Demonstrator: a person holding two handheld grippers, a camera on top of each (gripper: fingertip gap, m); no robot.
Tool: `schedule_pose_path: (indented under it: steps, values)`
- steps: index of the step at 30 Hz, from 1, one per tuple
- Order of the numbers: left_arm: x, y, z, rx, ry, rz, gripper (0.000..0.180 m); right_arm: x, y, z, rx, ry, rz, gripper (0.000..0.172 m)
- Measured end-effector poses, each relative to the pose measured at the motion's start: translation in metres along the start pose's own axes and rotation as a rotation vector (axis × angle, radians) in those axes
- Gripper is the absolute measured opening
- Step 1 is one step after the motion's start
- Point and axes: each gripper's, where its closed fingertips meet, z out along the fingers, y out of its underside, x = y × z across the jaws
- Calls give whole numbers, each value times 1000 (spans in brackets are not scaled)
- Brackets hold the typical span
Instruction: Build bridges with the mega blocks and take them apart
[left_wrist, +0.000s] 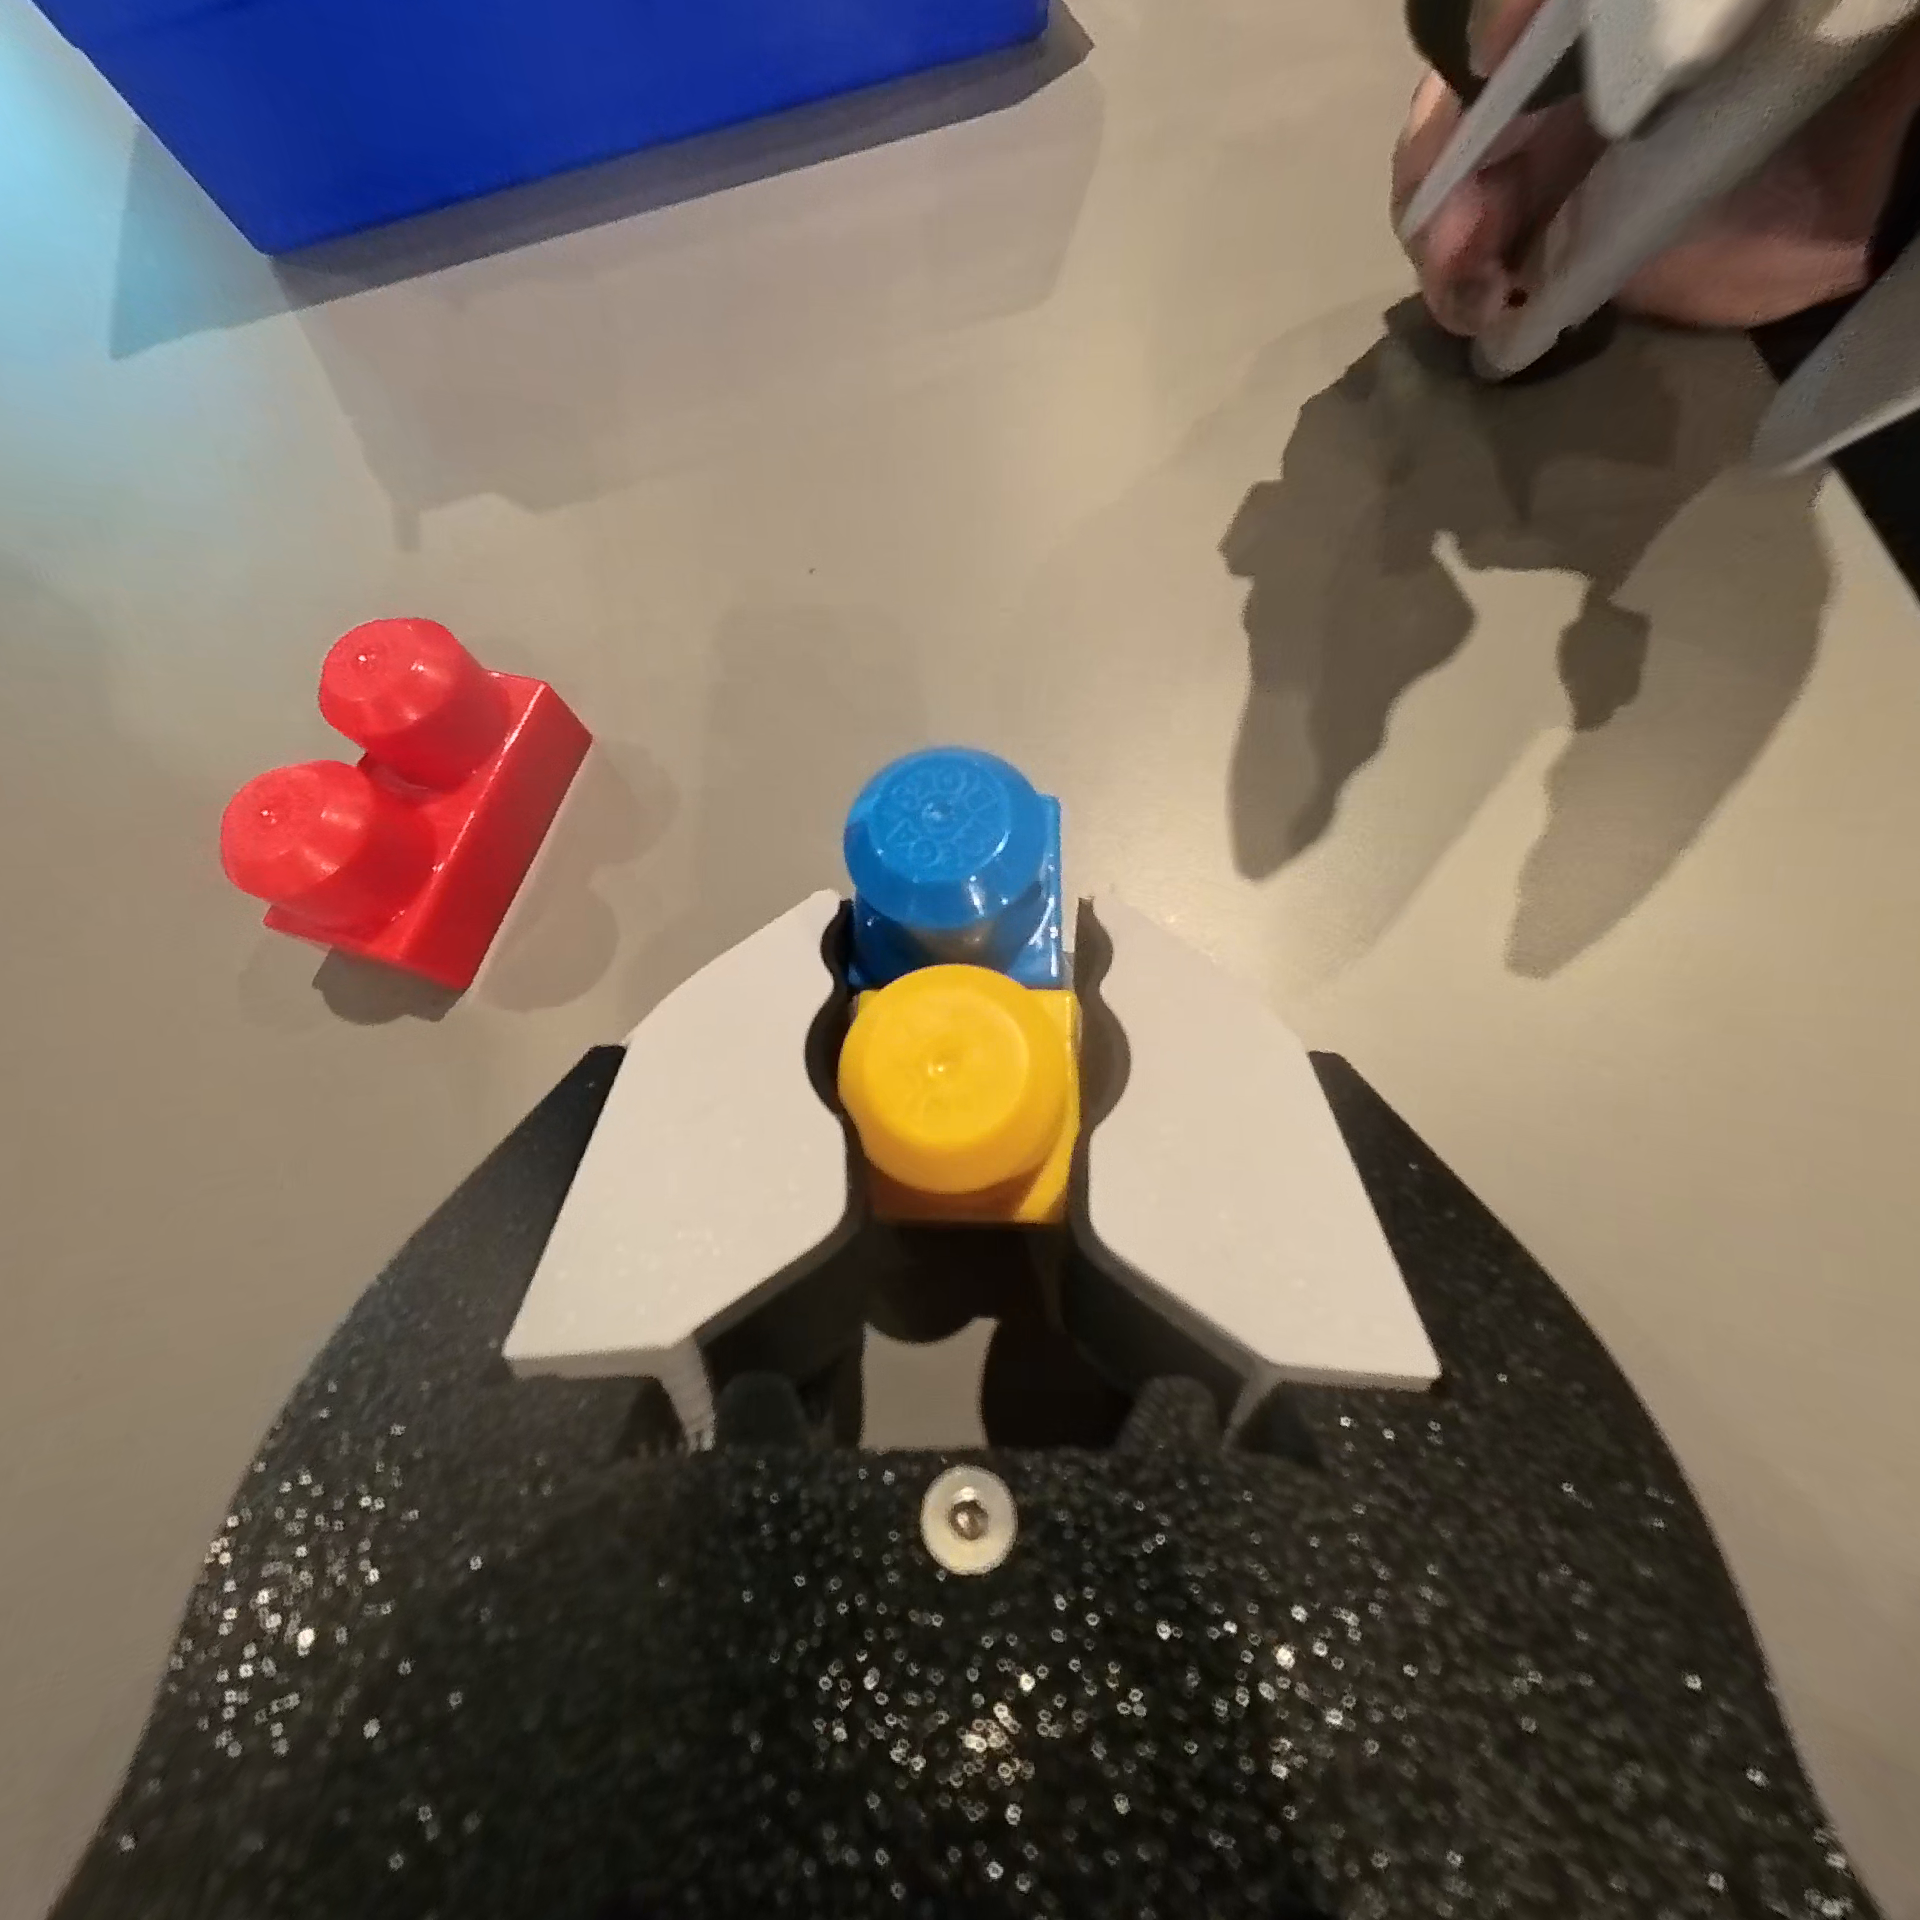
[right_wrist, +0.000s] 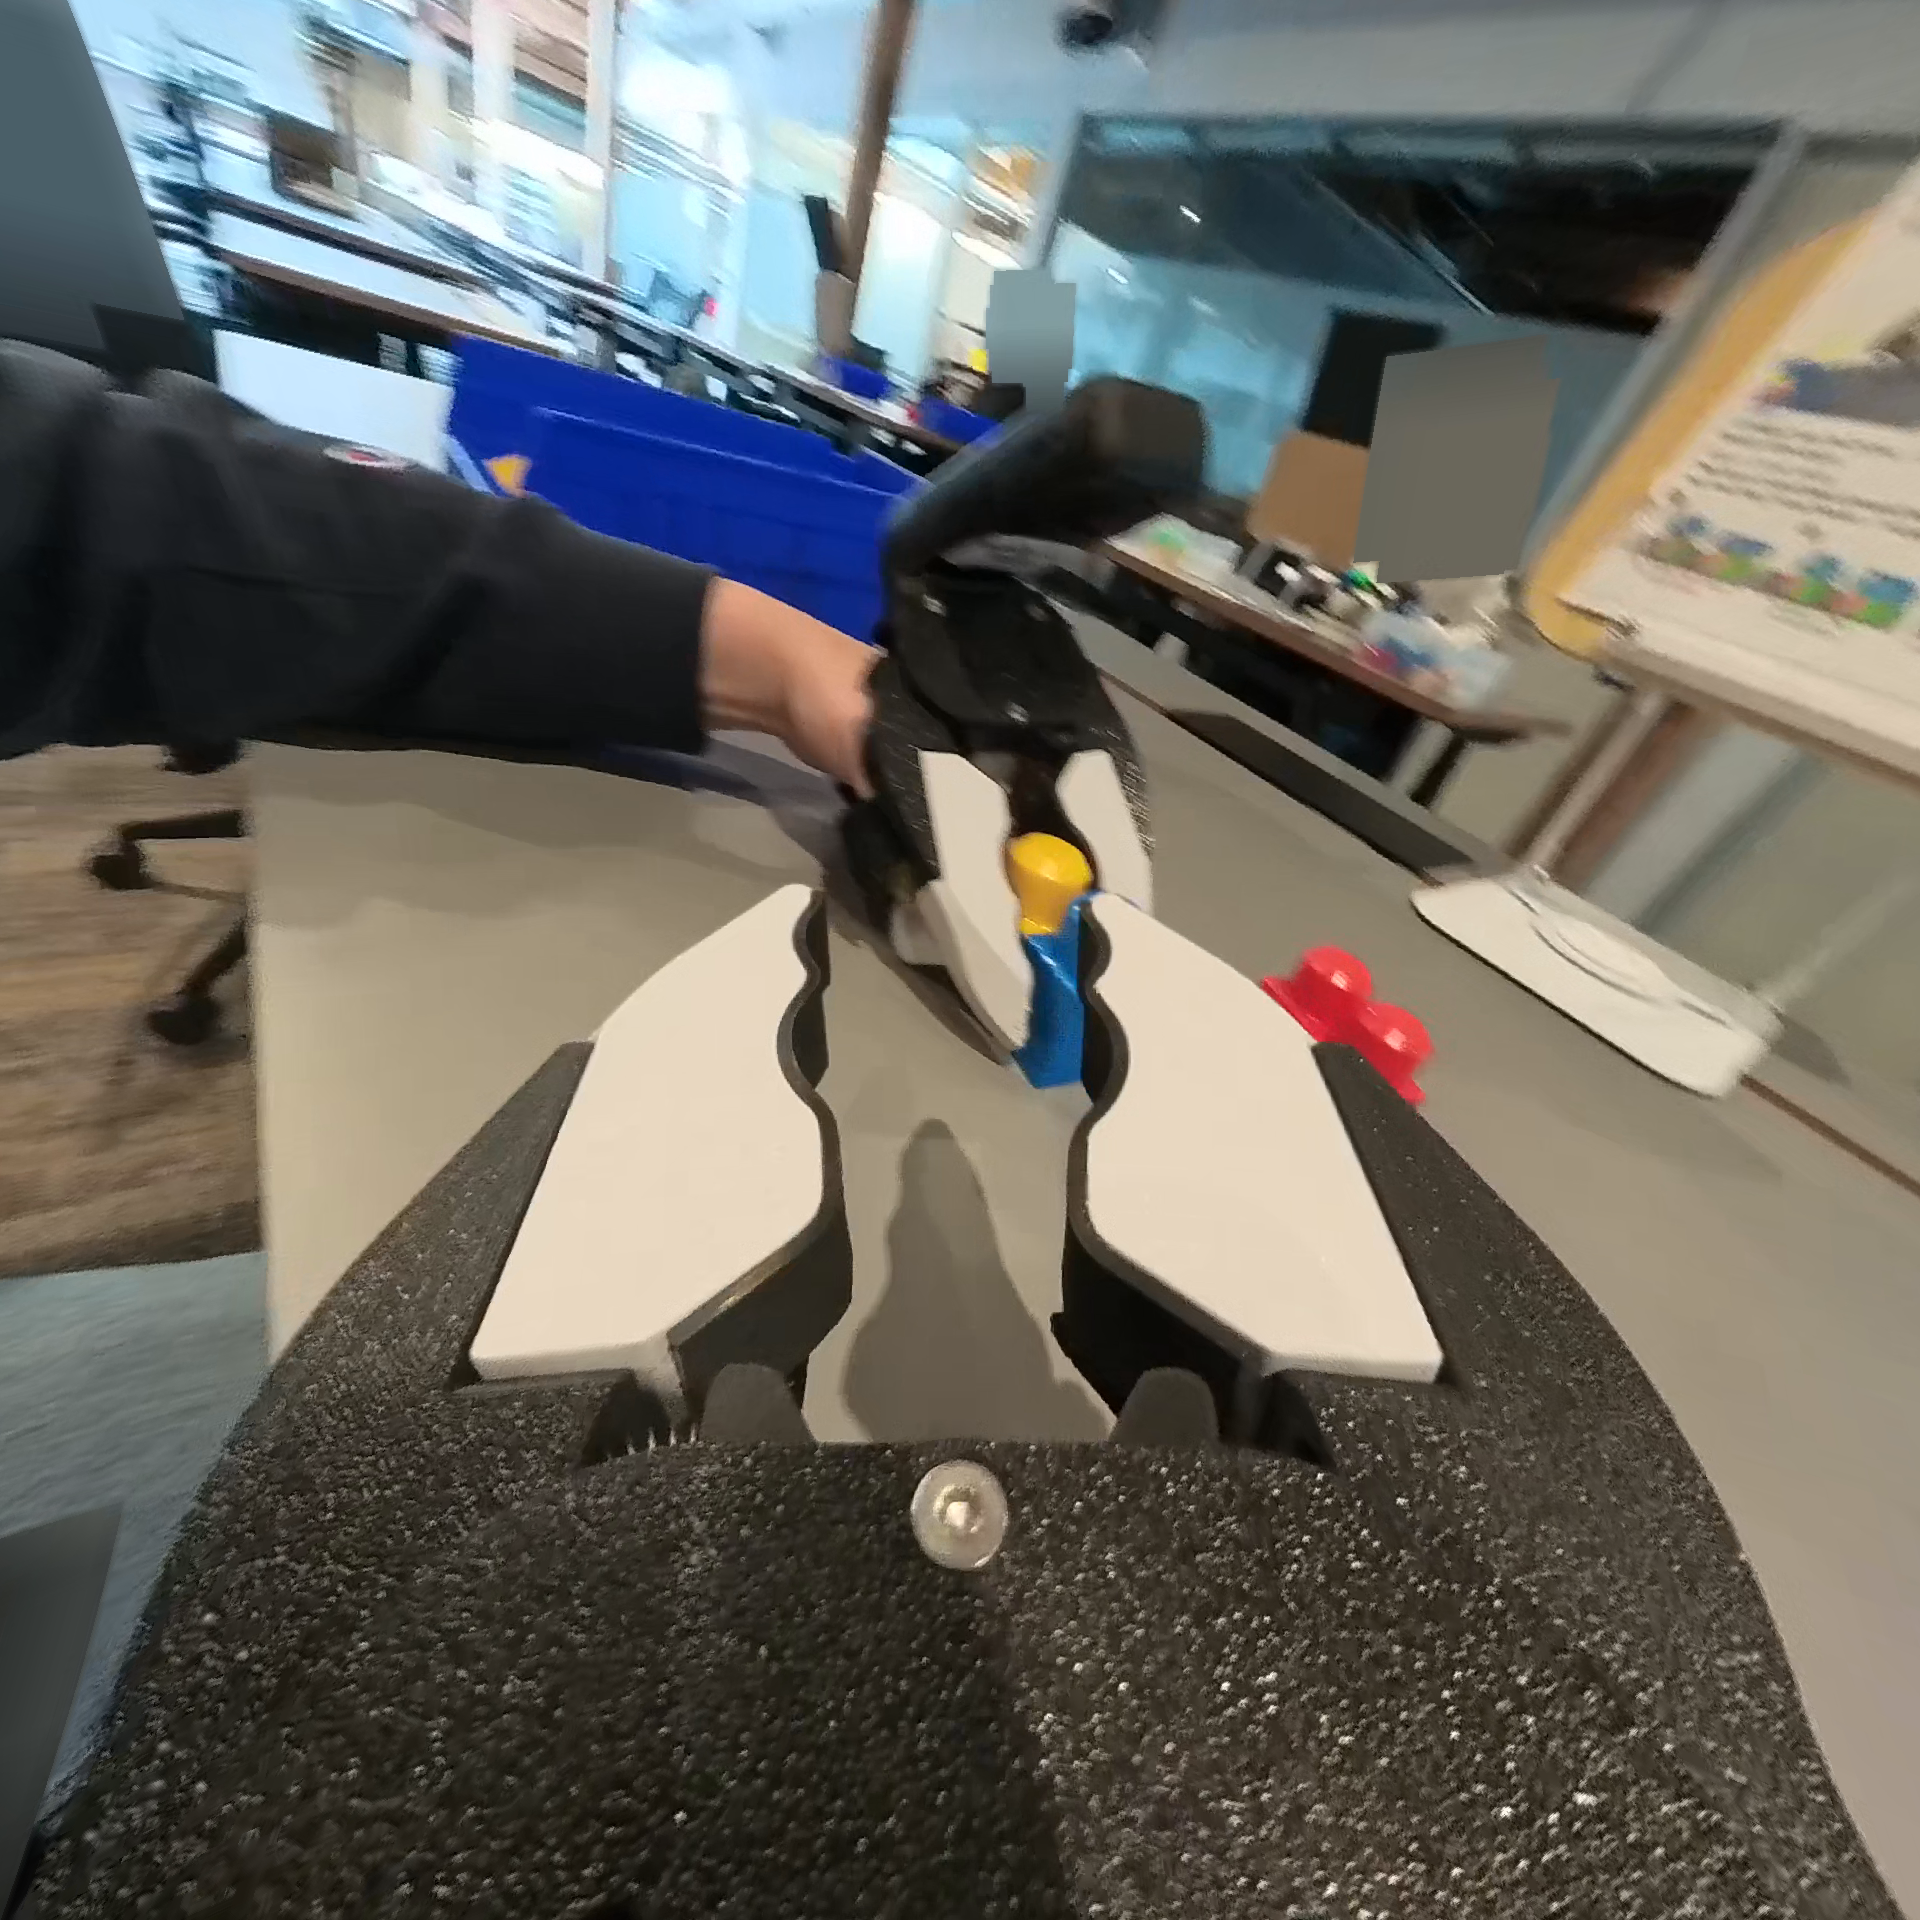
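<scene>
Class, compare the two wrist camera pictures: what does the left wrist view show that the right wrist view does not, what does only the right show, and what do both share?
Only the left wrist view: the round tops of the blue block and yellow block from above, and the gripper shadow on the table.

Only the right wrist view: the dark sleeve, the room with desks, a poster board, and the right gripper with its jaws apart and nothing between them.

Both: the left gripper around the blocks, the red block, blue bins.
</scene>
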Motion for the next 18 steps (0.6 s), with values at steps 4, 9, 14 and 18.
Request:
schedule_pose_path:
  steps: [4,9,14,18]
  values:
    - [0,0,0,1,-4,4,39,8,4,0,-17,45,14,45]
    - [2,0,0,1,-5,23,38,14,7,-1,-10,58,26,45]
    - [2,1,-1,-12,-6,24,38,17,5,-1,10,67,35,44]
    - [3,-2,-3,3,2,20,38,16,2,-5,17,67,44,43]
